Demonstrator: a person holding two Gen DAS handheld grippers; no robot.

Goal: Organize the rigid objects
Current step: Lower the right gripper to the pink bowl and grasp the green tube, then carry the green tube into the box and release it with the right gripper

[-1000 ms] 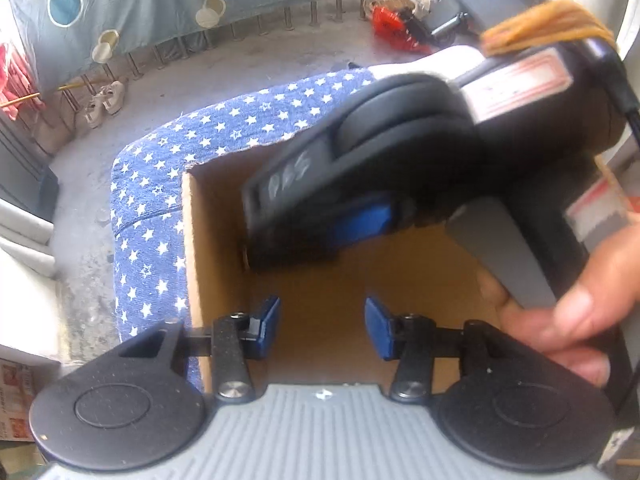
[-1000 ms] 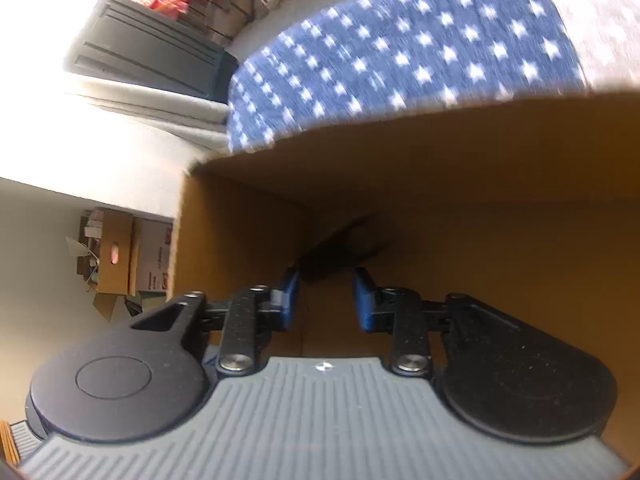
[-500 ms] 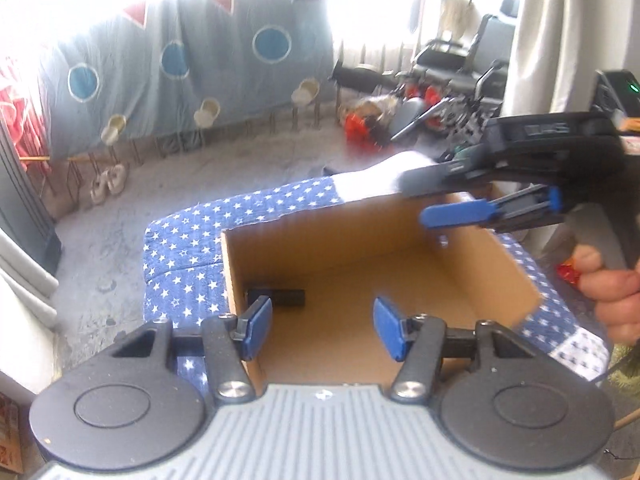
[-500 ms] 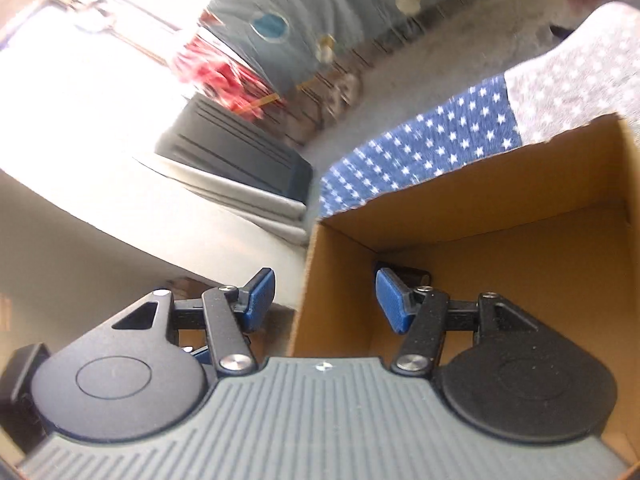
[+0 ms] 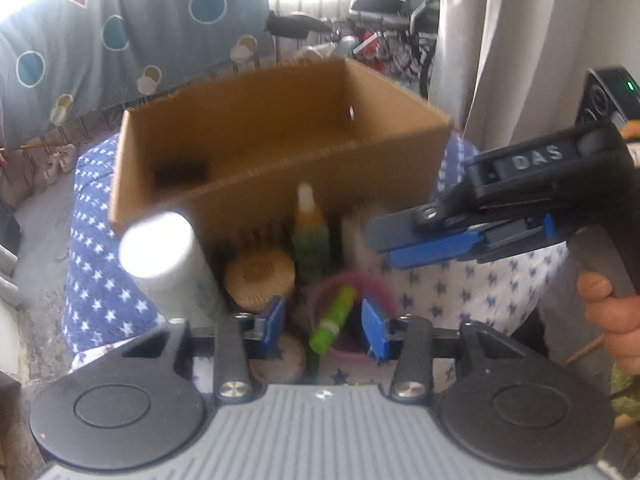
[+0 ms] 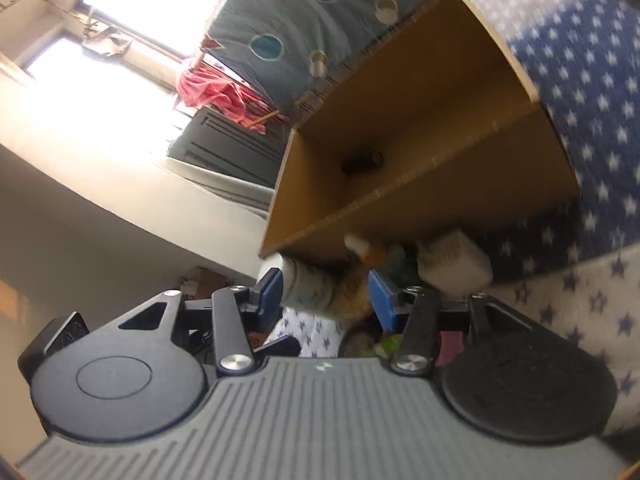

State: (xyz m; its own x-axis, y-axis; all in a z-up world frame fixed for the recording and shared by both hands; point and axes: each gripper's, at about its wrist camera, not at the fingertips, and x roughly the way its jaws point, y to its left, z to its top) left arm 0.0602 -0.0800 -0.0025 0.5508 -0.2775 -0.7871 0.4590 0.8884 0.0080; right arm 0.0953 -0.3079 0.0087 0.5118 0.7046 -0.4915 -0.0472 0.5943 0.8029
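Observation:
An open cardboard box (image 5: 280, 136) stands on the star-patterned cloth (image 5: 96, 280), with a small black object (image 5: 182, 172) lying inside at its left. In front of it stand a white cylinder (image 5: 168, 256), a wicker spool (image 5: 258, 276), a green bottle (image 5: 310, 236) and a white block (image 5: 360, 232). A green tube (image 5: 334, 320) lies in a pink bowl (image 5: 348, 292). My left gripper (image 5: 324, 328) hovers over the bowl, jaws closing, pads touching nothing. My right gripper (image 6: 326, 296) hangs before the white cylinder (image 6: 304, 284), jaws closing on nothing. The box (image 6: 400, 128) lies beyond it.
A hand (image 5: 612, 320) holds the right gripper at the right of the left wrist view. A grey curtain (image 5: 480, 60) hangs at the back right, with a wheelchair and bicycles behind the box. A patterned sheet (image 5: 120, 32) hangs at the back left, above bare floor.
Both grippers have drawn back out of the box, leaving the black object inside. The row of things in front of the box has come into view. Both pairs of jaws are narrower than half a second ago.

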